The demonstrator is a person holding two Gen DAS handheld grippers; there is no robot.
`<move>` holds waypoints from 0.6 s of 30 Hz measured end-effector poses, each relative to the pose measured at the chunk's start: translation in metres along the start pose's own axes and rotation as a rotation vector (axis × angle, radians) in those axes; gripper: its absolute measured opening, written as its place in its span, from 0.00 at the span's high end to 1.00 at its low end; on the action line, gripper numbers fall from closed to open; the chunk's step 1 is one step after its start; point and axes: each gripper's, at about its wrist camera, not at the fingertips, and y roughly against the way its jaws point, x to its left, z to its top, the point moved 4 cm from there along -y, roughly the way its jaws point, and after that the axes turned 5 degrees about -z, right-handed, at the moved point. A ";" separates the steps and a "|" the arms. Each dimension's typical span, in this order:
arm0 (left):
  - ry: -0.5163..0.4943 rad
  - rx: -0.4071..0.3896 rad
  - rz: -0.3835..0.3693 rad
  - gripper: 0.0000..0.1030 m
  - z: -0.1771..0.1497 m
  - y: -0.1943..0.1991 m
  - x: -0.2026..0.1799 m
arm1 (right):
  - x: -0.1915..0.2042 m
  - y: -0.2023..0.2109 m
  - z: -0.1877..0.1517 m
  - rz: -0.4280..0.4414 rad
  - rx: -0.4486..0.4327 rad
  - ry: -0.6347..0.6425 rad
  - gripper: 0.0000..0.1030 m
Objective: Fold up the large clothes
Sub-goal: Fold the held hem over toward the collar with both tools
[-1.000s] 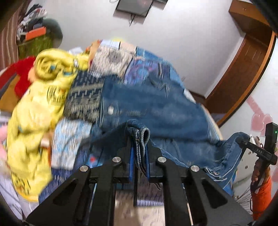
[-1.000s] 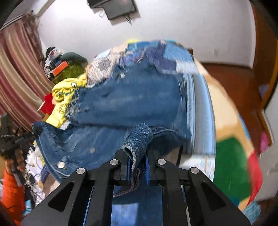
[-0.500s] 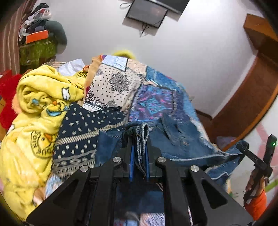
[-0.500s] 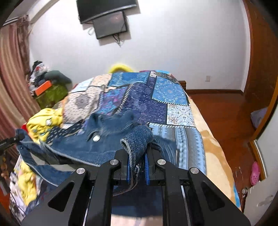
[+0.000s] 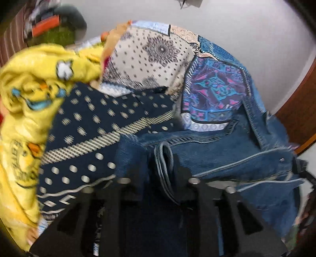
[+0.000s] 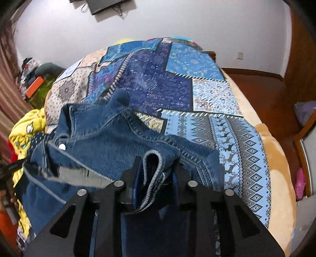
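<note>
across the bed, a patchwork quilt (image 6: 177,83) covers nearly the whole surface: blue, navy, cream and purple panels, tan edge on the right side. on top of it, toward the near end, lies the denim jacket (image 6: 102,138), spread between the two grippers and partly lifted off the quilt; collar and a metal snap visible in the right wrist view. a yellow blanket (image 5: 25,94) with cartoon print is bunched along the left side of the bed, touching the quilt. a dark screen (image 6: 110,6) hangs on the white wall behind. left gripper (image 5: 161,168): jaws clamped on a folded denim hem, cloth standing up between the fingers. right gripper (image 6: 156,172): jaws likewise closed on a rolled denim edge, a loop of seam sticking up between them. left wrist view is motion-blurred; fine detail there is unclear.
</note>
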 end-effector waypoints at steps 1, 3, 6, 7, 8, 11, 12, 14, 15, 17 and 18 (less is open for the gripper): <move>-0.021 0.007 0.026 0.58 -0.001 0.002 -0.002 | -0.001 0.005 -0.003 -0.014 0.004 0.021 0.64; -0.060 0.039 0.035 0.54 -0.005 0.006 -0.004 | -0.006 0.014 -0.005 -0.087 -0.005 0.034 0.33; -0.107 0.048 0.056 0.47 -0.009 0.026 -0.008 | -0.016 0.041 -0.007 -0.144 -0.079 0.037 0.20; -0.112 0.042 0.060 0.41 -0.009 0.032 -0.009 | -0.019 0.052 -0.008 -0.137 -0.085 0.025 0.20; -0.118 0.032 0.061 0.33 -0.009 0.041 -0.011 | -0.020 0.059 -0.009 -0.128 -0.087 0.015 0.20; -0.134 -0.018 0.034 0.26 -0.012 0.075 -0.021 | -0.020 0.083 -0.013 -0.081 -0.100 -0.011 0.20; -0.145 -0.030 0.021 0.25 -0.014 0.083 -0.026 | -0.017 0.089 -0.014 -0.067 -0.104 -0.009 0.20; -0.165 -0.038 0.008 0.20 -0.019 0.094 -0.035 | -0.008 0.100 -0.020 -0.037 -0.112 0.011 0.20; -0.183 -0.035 -0.004 0.20 -0.024 0.100 -0.041 | -0.001 0.105 -0.024 -0.027 -0.113 0.027 0.19; -0.209 -0.017 -0.029 0.20 -0.033 0.103 -0.051 | 0.013 0.107 -0.033 -0.004 -0.108 0.059 0.19; -0.216 -0.006 -0.039 0.20 -0.038 0.101 -0.055 | 0.019 0.107 -0.038 0.007 -0.103 0.072 0.18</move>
